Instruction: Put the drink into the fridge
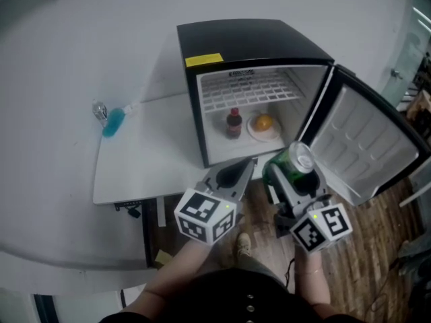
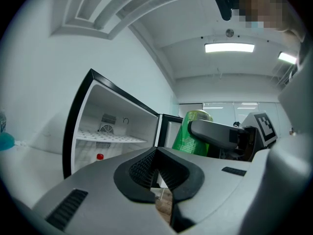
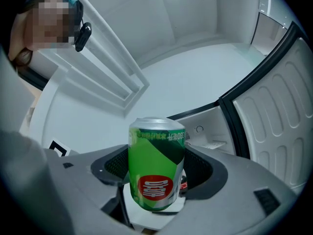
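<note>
Glossy green cylindrical drink can [image 3: 155, 160] is clamped in the right tongs [image 3: 157, 179]; the ribbed-padded left tongs [image 2: 155, 156] are closed.

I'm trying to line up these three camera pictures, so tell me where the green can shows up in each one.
Head view: green can right of centre, held by the right gripper before the open fridge.
Left gripper view: right of centre, beyond the shut left gripper.
Right gripper view: centre, clamped between the fingers.
Shared landmark: the fridge's open door.
</note>
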The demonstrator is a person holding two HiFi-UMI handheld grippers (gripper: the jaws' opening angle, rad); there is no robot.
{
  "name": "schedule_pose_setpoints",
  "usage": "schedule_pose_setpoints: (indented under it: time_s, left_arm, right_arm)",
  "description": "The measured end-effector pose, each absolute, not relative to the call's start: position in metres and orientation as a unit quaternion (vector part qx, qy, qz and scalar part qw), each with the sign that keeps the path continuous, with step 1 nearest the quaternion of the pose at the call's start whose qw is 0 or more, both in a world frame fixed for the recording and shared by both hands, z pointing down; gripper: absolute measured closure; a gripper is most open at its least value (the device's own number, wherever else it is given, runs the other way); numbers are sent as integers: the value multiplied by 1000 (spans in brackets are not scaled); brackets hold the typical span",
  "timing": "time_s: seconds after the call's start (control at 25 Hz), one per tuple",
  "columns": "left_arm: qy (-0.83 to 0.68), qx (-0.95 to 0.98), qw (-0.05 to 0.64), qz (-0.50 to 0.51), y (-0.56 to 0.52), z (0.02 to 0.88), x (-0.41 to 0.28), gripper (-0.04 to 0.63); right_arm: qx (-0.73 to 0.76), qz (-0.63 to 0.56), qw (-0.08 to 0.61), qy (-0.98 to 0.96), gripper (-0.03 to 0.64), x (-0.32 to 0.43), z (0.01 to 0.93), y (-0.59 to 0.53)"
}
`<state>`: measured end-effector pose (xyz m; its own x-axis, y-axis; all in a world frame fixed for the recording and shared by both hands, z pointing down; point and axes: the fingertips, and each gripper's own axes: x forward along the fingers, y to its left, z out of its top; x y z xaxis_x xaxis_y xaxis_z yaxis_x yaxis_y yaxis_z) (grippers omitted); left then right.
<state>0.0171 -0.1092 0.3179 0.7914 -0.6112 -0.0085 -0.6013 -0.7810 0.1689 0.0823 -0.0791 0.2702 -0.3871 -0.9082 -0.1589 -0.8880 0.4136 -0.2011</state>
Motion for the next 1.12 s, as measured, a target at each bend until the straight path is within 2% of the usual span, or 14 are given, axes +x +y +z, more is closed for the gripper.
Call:
schedule_pose_setpoints:
  time_s: [0.44,1.12]
  left_arm:
    - [-351,932,86,-38,-189,317,39,589]
    - [-408,908,89,-31,-250,327,60,589]
  right_arm:
    - [-523,-39,121,843,288,113,265,-162]
    - [-468,-51,109,876,288,132,274,-230]
